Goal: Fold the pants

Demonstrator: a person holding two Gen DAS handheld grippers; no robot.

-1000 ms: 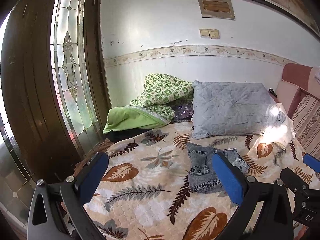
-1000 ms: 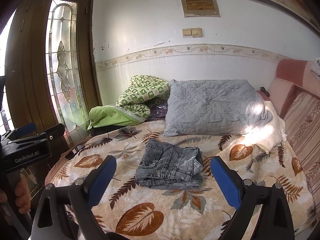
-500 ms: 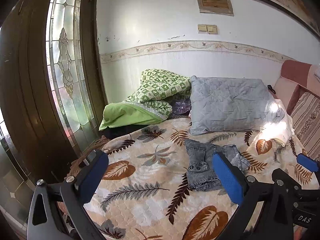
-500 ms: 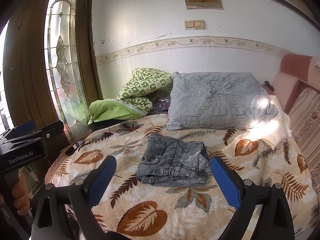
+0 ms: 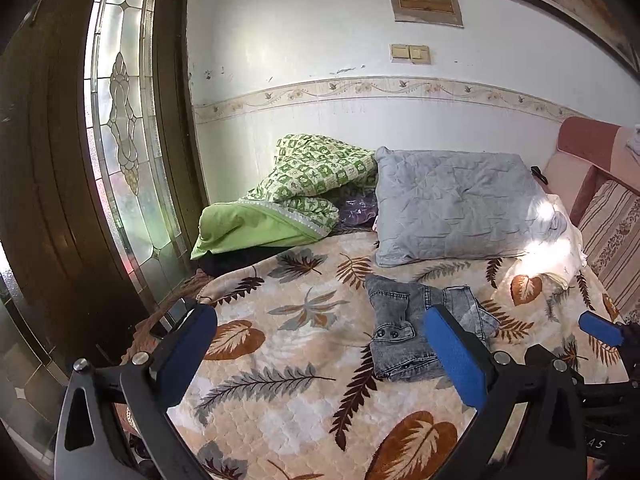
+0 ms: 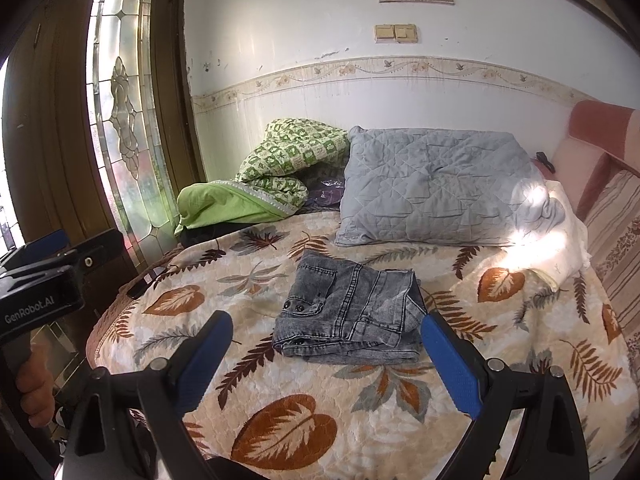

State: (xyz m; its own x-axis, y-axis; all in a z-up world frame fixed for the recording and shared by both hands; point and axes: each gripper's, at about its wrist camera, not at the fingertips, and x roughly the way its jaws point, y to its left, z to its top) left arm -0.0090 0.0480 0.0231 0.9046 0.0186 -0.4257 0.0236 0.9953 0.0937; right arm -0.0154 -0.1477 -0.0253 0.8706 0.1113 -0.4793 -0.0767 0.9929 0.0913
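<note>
Grey pants [image 6: 352, 312] lie folded on the leaf-print bed [image 6: 280, 432], before the grey pillow [image 6: 436, 188]. Right gripper [image 6: 326, 364] and left gripper [image 5: 320, 356] both gape, holding nothing. Only the left view half-hides the pants behind a finger.

1 folded pr of jeans [image 6: 350, 312], 1 grey pillow [image 6: 436, 188], 1 green quilt [image 6: 280, 176] — 2 grippers: left [image 5: 320, 354], right [image 6: 326, 360]

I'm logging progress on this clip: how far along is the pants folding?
Done, by the look of it: the grey jeans lie in a compact folded stack on the leaf-print bedspread. Nothing is in hand; the left gripper and right gripper are both open and clear of them. Nothing visibly remains.
</note>
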